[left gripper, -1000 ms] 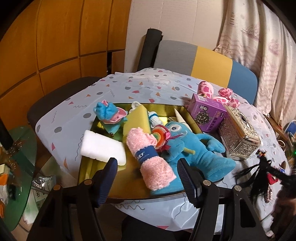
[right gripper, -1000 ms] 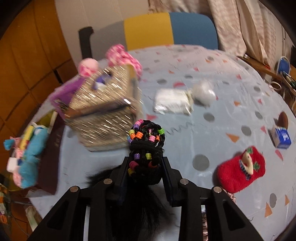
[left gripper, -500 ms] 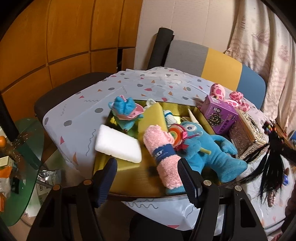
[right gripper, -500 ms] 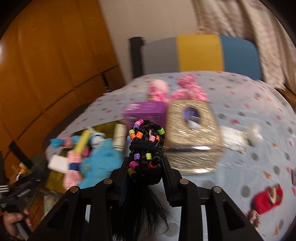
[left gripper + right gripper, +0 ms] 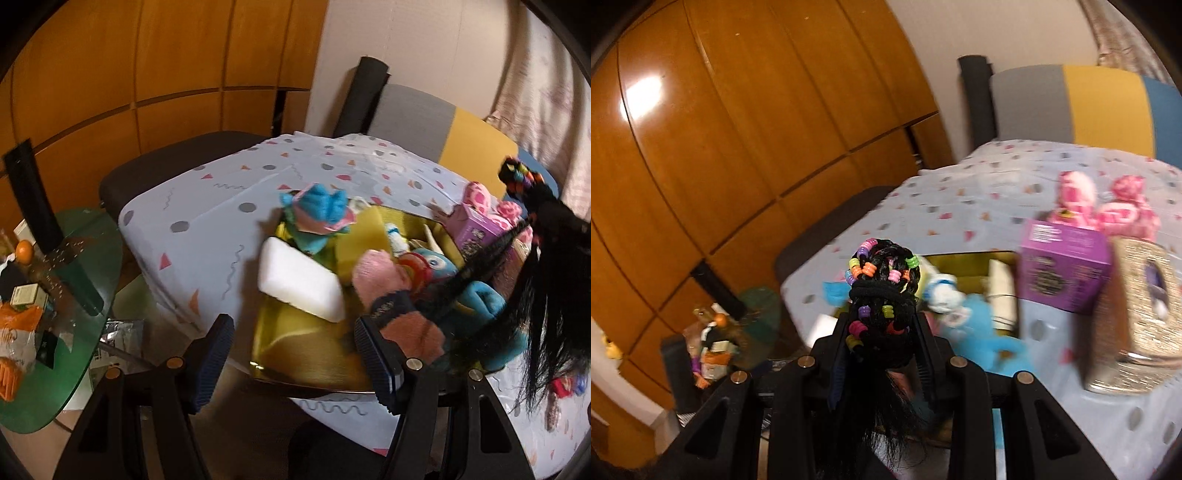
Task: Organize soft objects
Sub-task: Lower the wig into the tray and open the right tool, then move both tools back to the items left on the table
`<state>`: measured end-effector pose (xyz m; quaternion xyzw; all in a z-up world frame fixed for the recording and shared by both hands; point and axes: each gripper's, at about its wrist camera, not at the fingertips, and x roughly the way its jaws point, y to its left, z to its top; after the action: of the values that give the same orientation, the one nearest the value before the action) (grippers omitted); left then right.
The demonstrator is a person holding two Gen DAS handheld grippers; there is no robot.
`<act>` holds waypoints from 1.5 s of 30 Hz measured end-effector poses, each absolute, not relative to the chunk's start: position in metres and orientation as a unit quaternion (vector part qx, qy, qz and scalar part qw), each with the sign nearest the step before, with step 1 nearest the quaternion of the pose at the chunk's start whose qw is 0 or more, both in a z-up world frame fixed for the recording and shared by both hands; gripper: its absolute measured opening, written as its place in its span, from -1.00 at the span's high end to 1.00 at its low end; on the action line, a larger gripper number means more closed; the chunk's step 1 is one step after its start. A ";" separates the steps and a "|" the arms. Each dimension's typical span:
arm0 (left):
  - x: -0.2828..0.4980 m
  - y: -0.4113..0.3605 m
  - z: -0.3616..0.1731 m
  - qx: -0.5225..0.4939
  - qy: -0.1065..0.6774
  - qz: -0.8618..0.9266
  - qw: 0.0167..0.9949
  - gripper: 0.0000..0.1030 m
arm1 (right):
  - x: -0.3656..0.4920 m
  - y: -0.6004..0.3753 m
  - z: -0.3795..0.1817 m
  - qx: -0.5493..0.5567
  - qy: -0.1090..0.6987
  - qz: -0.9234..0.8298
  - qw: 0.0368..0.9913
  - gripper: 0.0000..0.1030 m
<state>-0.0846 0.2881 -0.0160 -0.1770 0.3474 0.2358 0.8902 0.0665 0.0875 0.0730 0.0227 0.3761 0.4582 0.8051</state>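
A gold tray (image 5: 325,354) holds a white sponge (image 5: 301,284), a yellow sponge (image 5: 364,236), a pink rolled towel (image 5: 399,306) with a navy band, a blue plush monster (image 5: 480,295) and a small blue and pink plush (image 5: 317,218). My left gripper (image 5: 293,339) stands open over the tray's near edge with nothing between its fingers. My right gripper (image 5: 882,332) is shut on a black hairpiece (image 5: 882,288) with coloured beads. In the left wrist view the hairpiece (image 5: 546,258) hangs in the air over the tray's right side, its strands trailing across the blue plush.
A purple box (image 5: 1063,269), a glittery tissue box (image 5: 1141,314) and a pink plush (image 5: 1108,206) stand right of the tray on the spotted tablecloth (image 5: 221,206). A green glass side table (image 5: 74,295) with clutter is at the left. Chairs stand behind, before a wood panel wall.
The right gripper has carried the hairpiece up and leftward, from over the table's right part to the tray. The left gripper, still open, has drifted left along the tray's near edge.
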 end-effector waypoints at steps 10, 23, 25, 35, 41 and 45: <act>-0.108 0.327 -0.019 -0.215 0.333 0.286 0.872 -0.33 | 0.073 0.189 0.014 -0.005 0.457 0.465 0.758 0.35; -0.105 0.320 -0.014 -0.206 0.326 0.278 0.880 -0.41 | 0.072 0.164 -0.002 -0.014 0.461 0.465 0.756 0.13; -0.099 0.311 -0.010 -0.198 0.325 0.262 0.887 -0.41 | 0.070 0.150 0.009 -0.007 0.449 0.464 0.763 0.13; -0.051 0.222 0.014 -0.112 0.336 0.102 0.930 -0.41 | 0.077 -0.019 0.019 0.047 0.425 0.330 0.842 0.13; -0.010 0.139 0.012 -0.047 0.365 -0.025 0.929 -0.41 | 0.100 -0.149 0.022 0.097 0.426 0.193 0.879 0.13; 0.015 0.079 0.010 -0.011 0.377 -0.102 0.920 -0.41 | 0.103 -0.241 0.030 0.126 0.410 0.086 0.899 0.13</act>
<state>0.0153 0.0794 0.0096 -0.0110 0.3771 -0.1019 0.9205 0.1031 -0.2407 0.0297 0.1259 0.4104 0.0860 0.8991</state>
